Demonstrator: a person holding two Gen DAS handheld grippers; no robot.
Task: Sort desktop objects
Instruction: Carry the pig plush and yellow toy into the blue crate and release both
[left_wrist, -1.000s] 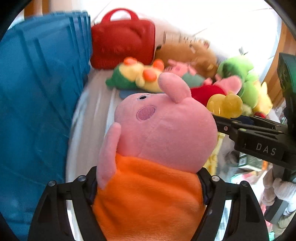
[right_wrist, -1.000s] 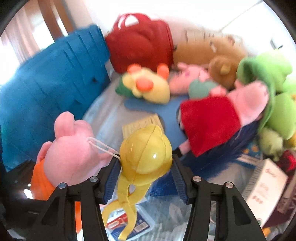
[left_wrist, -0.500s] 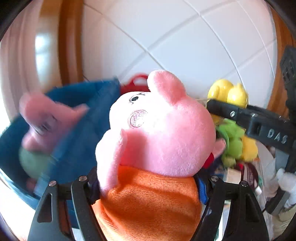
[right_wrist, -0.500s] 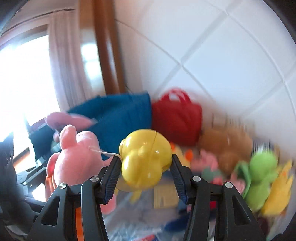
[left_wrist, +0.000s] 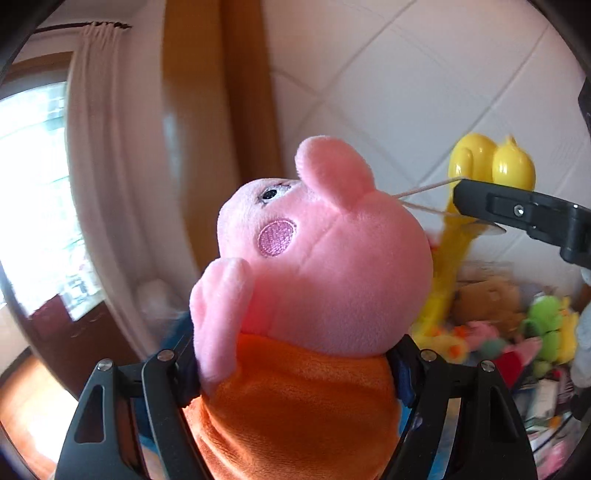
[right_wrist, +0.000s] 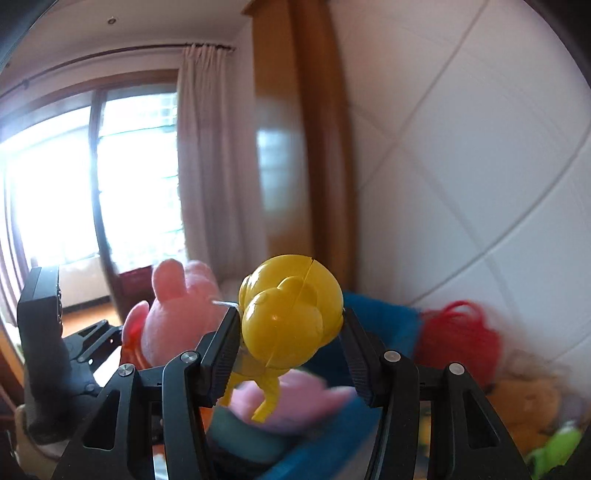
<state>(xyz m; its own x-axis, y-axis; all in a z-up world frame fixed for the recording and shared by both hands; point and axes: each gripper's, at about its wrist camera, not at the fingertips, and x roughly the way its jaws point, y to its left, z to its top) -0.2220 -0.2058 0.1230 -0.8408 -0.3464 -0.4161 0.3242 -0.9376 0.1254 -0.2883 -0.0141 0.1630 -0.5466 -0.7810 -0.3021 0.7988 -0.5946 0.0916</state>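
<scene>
1. Left gripper (left_wrist: 295, 373): fingers clamp the orange body of the pig (left_wrist: 317, 273); its pink head stands above the jaws.
2. Right gripper (right_wrist: 290, 339): jaws closing on the yellow toy (right_wrist: 291, 310), which sits between the pads; its thin legs hang below.
3. Change: a second ago both toys hung low over the cluttered desk; both are now raised, with wall (right_wrist: 461, 147) and curtain (right_wrist: 207, 147) behind them. Judged: pick-up is done and the carry is under way.
4. A thin string (left_wrist: 424, 190) runs from the pig to the yellow toy, so the two may be tied; pulling the hands apart could snag.
5. Blue bin (right_wrist: 380, 314): just below and behind the right gripper, a pink plush (right_wrist: 295, 398) already inside; likely the drop point.
6. Room: open air above; red bag (right_wrist: 461, 332) and toy pile (left_wrist: 517, 332) crowd the right side; the grippers are near each other.
</scene>
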